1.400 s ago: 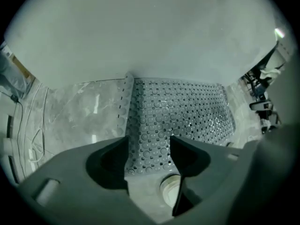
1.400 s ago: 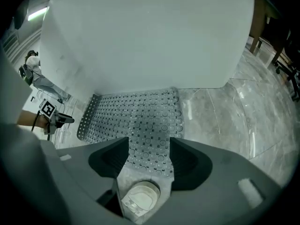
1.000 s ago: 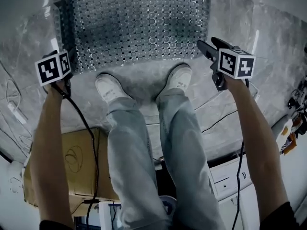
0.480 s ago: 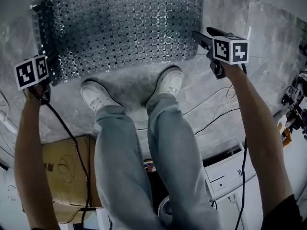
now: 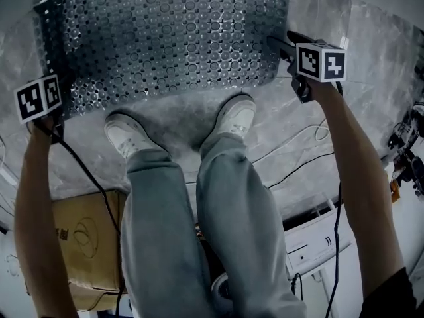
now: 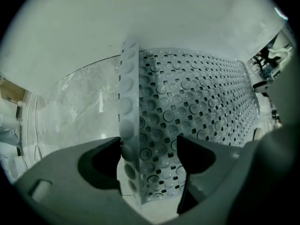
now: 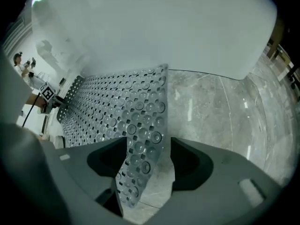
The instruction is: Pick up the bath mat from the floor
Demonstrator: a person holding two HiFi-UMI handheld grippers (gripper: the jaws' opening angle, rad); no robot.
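So the bath mat [image 5: 165, 38] is lying flat on the marble floor [image 5: 371, 58], right in front of the person's shoes [image 5: 126, 134]. There's a claw at each near corner. The left claw [image 6: 149, 146] has just been opening and stands wide apart, and the mat's left edge runs up between its jaws, just beside one pad. Same deal for the right claw [image 7: 148, 148]: it's just been opening, jaws apart, and the near right corner sits in the gap, not pinched yet. If I were doing this, I'd push both down so more of the rubber is between the pads. Then I'd clamp both sides at the same time and lift evenly so the floppy thing doesn't fold or slip out. Count: one mat, two claws, two shoes, one cardboard box [image 5: 83, 237] behind the legs.
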